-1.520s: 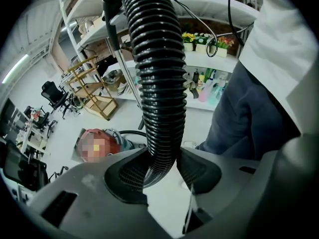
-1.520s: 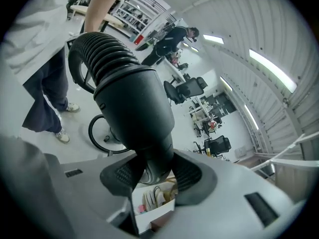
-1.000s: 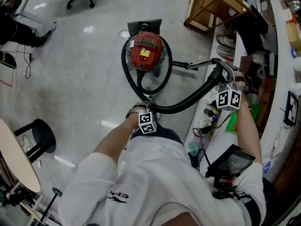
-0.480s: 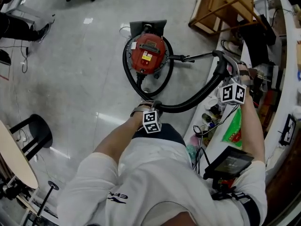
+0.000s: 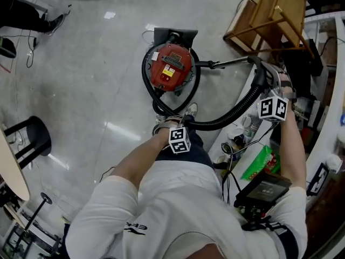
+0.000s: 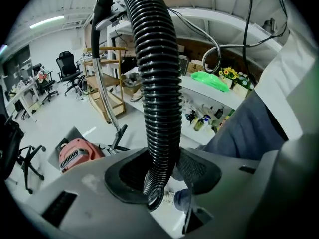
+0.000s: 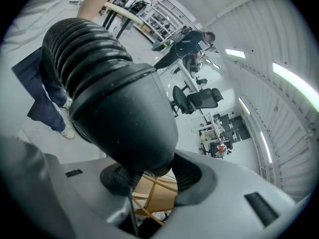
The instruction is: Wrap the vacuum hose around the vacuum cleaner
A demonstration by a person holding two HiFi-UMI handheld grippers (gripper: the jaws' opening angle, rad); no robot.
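Observation:
A red vacuum cleaner (image 5: 171,69) stands on the pale floor, with a loop of black ribbed hose (image 5: 226,117) around its body. My left gripper (image 5: 171,122) is shut on the hose (image 6: 159,83) just in front of the person's legs. From there the hose curves right and up to a black handle cuff (image 7: 124,113). My right gripper (image 5: 267,84) is shut on that cuff (image 5: 260,75). A metal wand (image 5: 229,63) runs from the cuff back toward the vacuum cleaner (image 6: 75,153).
A wooden frame (image 5: 272,15) stands at the back right. Along the right edge runs a cluttered bench (image 5: 323,117) with bottles and a green bag (image 5: 259,163) beside it. A black stool (image 5: 29,139) is at the left, and cables lie at the upper left.
Both grippers have carried the hose rightward in the head view. The right one has swung the cuff and wand farther away, toward the wooden frame. A shoe now shows beside the vacuum.

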